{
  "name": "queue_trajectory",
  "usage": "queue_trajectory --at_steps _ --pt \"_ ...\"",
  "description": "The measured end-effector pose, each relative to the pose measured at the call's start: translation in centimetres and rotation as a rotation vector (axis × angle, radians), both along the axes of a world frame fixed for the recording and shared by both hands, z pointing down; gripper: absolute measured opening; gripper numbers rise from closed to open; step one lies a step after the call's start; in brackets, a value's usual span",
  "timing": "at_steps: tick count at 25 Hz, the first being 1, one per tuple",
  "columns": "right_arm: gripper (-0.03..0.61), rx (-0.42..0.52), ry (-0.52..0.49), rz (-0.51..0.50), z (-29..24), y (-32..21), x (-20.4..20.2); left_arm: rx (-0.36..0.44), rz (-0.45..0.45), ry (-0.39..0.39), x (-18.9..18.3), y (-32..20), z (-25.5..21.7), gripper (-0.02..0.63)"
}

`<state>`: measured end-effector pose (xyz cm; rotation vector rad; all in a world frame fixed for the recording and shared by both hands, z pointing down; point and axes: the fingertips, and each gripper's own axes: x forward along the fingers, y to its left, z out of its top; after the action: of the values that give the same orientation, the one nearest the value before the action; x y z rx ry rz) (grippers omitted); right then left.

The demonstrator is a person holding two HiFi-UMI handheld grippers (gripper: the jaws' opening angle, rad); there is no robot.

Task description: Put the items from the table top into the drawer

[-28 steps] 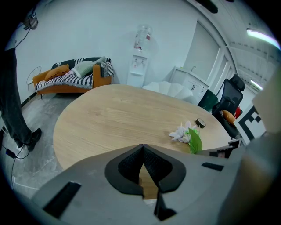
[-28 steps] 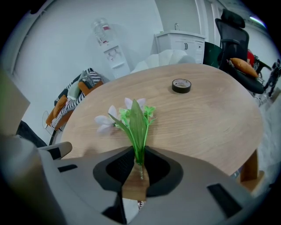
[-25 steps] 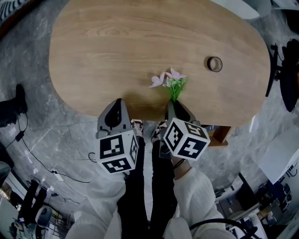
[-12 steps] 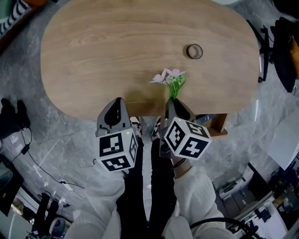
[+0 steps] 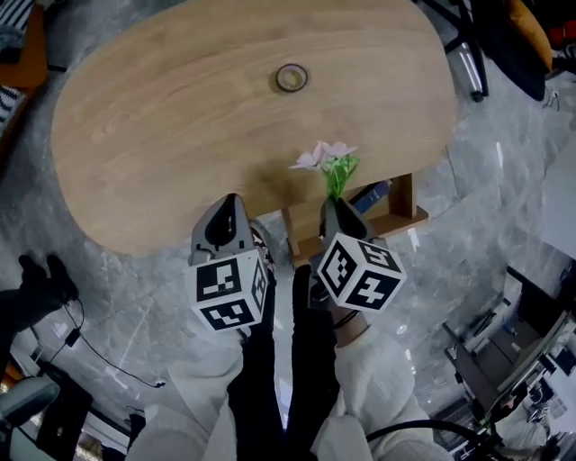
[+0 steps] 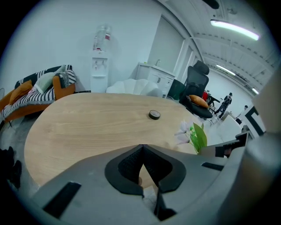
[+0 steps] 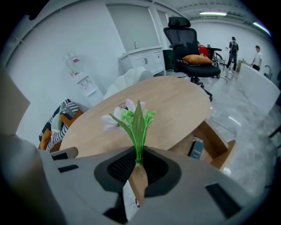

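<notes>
While the right gripper (image 7: 138, 165) clamps its green stem, an artificial flower sprig (image 7: 131, 116) stands upright over the near edge of the oval wooden table (image 5: 180, 117). Left gripper (image 6: 141, 154): jaws together, empty, at the same edge. Tape roll (image 5: 290, 77): on the table's far side. Open drawer (image 7: 213, 136): beneath the table, holding a dark box (image 7: 196, 148).

Bright, even office light.
Ceiling strip (image 7: 214, 13) glowed at one o'clock; gripper views bulged, corners black; floor (image 5: 500, 162) glared faintly.
</notes>
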<state>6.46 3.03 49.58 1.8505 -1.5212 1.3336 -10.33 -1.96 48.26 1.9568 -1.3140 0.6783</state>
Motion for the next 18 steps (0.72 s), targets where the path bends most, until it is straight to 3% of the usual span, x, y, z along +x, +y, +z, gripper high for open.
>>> queue_trajectory --at_steps 10,18 --pt "0.101 0.010 -0.013 0.242 -0.8 5.9 6.4 0.018 0.213 0.019 8.9 1.2 -1.0 -0.006" --pt "0.101 0.015 -0.031 0.408 -0.5 9.7 9.7 0.023 0.338 0.016 13.4 2.9 -1.0 -0.006"
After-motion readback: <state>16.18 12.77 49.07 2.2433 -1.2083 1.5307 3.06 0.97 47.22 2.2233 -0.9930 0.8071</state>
